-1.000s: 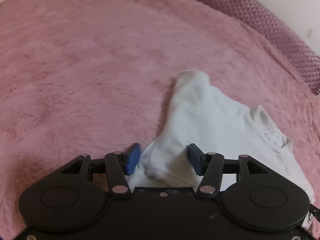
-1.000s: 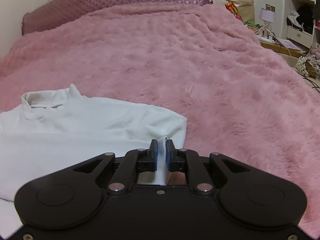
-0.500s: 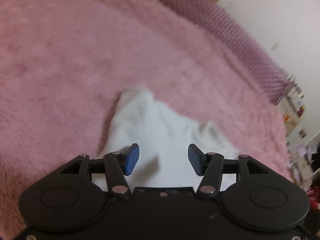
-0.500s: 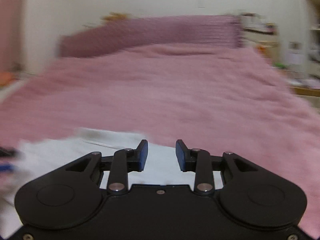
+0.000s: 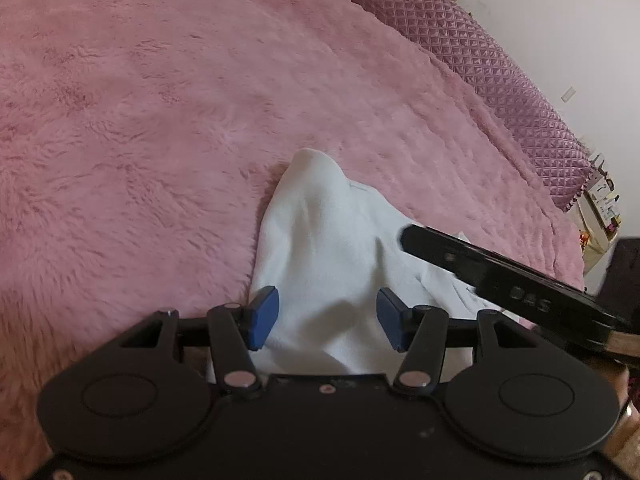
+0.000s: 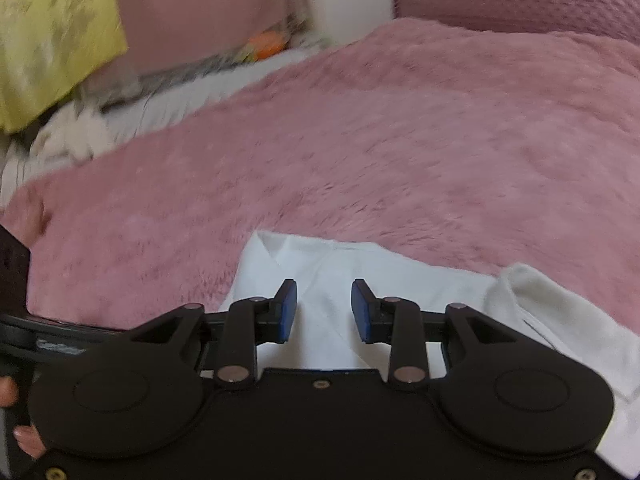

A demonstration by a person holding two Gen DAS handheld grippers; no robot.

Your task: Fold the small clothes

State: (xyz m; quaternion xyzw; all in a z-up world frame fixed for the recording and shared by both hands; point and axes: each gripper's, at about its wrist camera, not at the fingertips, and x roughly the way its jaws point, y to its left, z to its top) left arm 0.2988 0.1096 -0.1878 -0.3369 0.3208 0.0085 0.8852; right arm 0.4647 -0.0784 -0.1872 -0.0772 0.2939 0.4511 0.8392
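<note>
A small white garment (image 5: 320, 248) lies on the pink plush blanket (image 5: 160, 120), with one end running to a rounded point away from me. My left gripper (image 5: 326, 318) hovers over its near part, jaws wide open, and the cloth lies loose under the blue pads. The right gripper's black body (image 5: 500, 280) crosses the garment's right side in this view. In the right wrist view, my right gripper (image 6: 324, 312) is open above a folded flap of the white garment (image 6: 332, 276), pinching nothing. A thicker ribbed edge (image 6: 552, 300) lies to its right.
A quilted purple headboard cushion (image 5: 480, 52) lines the blanket's far edge. A yellow cushion (image 6: 52, 32) and blurred clutter sit beyond the bed's left side. A person's fingers (image 6: 12, 392) and the left gripper's frame (image 6: 16, 320) show at the left edge.
My right gripper let go of the white fold it pinched, opened, and swung left across the garment. The left gripper turned a little and stayed open; the right gripper now shows in its view.
</note>
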